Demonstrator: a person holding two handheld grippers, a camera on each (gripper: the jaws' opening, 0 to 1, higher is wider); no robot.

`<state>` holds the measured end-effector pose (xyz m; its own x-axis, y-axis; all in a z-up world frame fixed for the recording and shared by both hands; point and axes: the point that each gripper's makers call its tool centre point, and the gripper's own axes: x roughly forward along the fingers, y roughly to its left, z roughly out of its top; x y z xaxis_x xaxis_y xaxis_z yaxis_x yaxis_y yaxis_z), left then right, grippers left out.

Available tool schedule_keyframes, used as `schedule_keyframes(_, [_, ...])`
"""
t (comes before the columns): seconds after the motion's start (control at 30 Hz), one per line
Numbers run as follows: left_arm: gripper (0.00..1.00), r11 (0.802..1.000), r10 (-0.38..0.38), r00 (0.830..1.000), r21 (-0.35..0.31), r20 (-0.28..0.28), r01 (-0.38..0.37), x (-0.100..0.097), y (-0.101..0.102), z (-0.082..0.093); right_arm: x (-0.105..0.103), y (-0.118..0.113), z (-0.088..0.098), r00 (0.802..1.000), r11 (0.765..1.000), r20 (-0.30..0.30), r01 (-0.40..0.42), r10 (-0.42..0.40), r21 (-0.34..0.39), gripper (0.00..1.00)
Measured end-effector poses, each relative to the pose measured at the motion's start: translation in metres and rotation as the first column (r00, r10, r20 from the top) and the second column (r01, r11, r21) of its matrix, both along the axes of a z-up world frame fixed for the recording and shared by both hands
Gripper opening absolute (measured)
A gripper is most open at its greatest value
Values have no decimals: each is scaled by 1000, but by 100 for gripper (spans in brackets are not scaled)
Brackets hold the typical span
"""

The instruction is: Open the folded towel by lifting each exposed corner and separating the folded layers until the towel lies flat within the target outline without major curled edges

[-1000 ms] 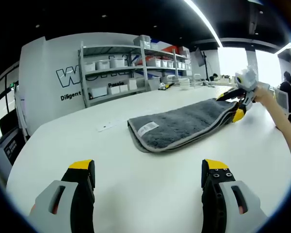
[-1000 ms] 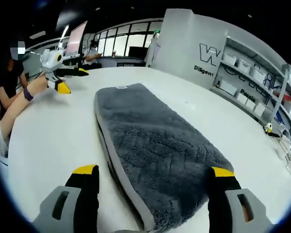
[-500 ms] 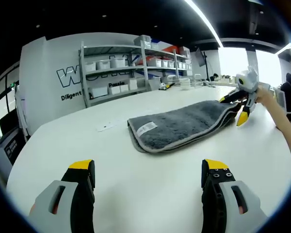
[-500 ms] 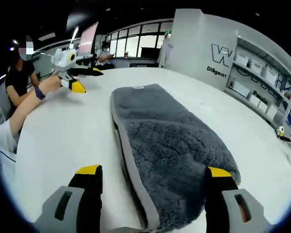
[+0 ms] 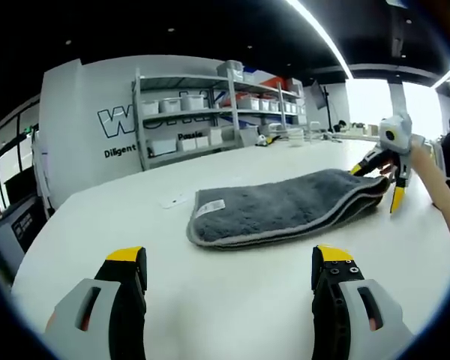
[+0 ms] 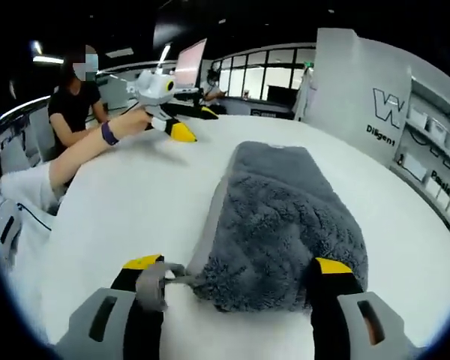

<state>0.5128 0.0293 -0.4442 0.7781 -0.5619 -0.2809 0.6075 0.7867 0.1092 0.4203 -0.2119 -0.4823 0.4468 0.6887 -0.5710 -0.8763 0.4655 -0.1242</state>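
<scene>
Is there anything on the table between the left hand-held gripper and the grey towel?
Nothing visible. Bare white table lies between the open left hand-held gripper and the folded towel.

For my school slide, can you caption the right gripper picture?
Open right gripper at the near end of a folded grey fluffy towel on a white table.

White wall panel (image 5: 82,112) behind the shelving unit (image 5: 202,112): large outlined letter "W" followed by cut-off letters, with the smaller word "Diligent" beneath, and partly hidden "Pass…" lettering visible between the shelves; remainder unreadable.
</scene>
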Motion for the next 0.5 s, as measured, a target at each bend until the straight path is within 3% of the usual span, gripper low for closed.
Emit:
schedule_keyframes(0.3, [90, 1000, 1, 1000, 4, 0, -1, 2, -2, -2, -20, 30, -1, 987, 987, 10, -159, 159, 8, 80])
schedule_keyframes(0.5, [90, 1000, 1, 1000, 4, 0, -1, 3, -3, -3, -34, 48, -5, 965, 965, 26, -261, 262, -18, 80])
